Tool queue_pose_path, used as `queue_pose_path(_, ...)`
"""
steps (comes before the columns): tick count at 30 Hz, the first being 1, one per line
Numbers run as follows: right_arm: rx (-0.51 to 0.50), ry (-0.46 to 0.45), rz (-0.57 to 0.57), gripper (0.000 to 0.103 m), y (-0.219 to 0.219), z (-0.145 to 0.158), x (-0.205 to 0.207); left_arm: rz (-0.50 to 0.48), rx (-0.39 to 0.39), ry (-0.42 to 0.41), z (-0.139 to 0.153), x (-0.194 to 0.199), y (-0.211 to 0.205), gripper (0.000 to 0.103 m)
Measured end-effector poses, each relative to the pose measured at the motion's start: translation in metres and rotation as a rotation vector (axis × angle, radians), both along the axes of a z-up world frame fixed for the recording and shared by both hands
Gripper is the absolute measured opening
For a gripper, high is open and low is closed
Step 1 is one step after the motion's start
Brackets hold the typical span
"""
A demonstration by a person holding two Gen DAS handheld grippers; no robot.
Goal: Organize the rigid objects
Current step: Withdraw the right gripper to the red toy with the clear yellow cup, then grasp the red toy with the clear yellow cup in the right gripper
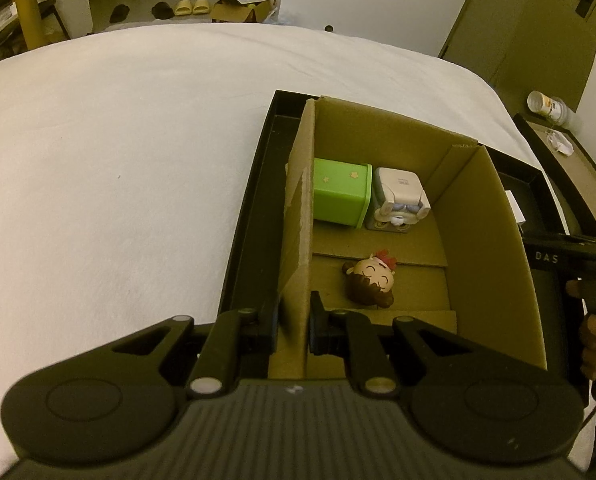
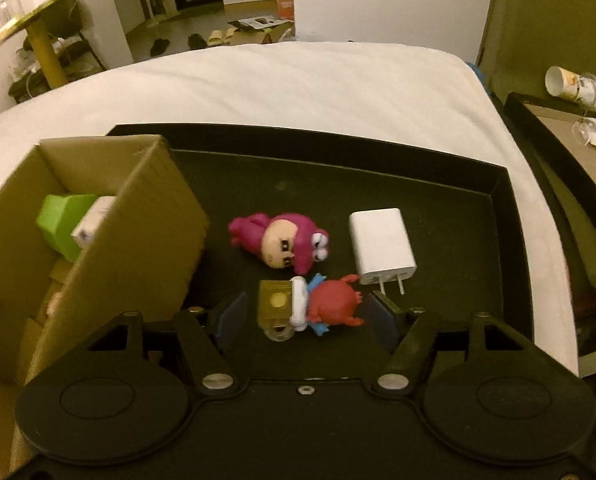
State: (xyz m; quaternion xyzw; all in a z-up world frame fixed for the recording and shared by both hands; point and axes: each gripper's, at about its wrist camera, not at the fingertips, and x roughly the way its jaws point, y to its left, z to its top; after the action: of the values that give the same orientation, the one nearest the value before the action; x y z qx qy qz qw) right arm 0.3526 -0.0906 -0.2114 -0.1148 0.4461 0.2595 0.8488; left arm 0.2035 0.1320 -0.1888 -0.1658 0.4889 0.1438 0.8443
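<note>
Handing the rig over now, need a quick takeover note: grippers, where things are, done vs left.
Left gripper: shut on the cardboard box left wall, steadying it.
Right gripper: open, fingers on either side of the red figure in the black tray, not yet closed.
Done, in the box: green box, beige cube toy, brown-haired figure.
Left, in the tray: red figure, pink figure, white charger.

Slippers (image 1: 191,7) on the floor beyond the white bed (image 1: 118,140).
</note>
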Motion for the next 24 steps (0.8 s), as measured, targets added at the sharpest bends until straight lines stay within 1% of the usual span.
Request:
queue_pose_path(9, -0.021, 0.018, -0.014, 0.068, 0.004, -0.015, 0.003, -0.001, 0.004, 0.002, -0.001, -0.001, 0.0, 0.012)
queue_pose_path(12, -0.013, 0.031, -0.021, 0.064, 0.002, -0.018, 0.003, 0.003, -0.001, 0.003, -0.001, -0.001, 0.0, 0.012)
queue_pose_path(13, -0.014, 0.026, -0.023, 0.06, 0.002, -0.017, 0.002, 0.003, -0.002, 0.004, -0.001, -0.001, 0.0, 0.012)
queue_pose_path(18, -0.004, 0.024, -0.036, 0.059, -0.004, -0.009, -0.003, 0.007, -0.008, 0.008, -0.001, -0.002, 0.001, 0.013)
queue_pose_path(24, 0.021, 0.005, -0.033, 0.059, -0.008, 0.016, -0.019, 0.012, -0.01, 0.013, -0.001, 0.001, 0.002, 0.013)
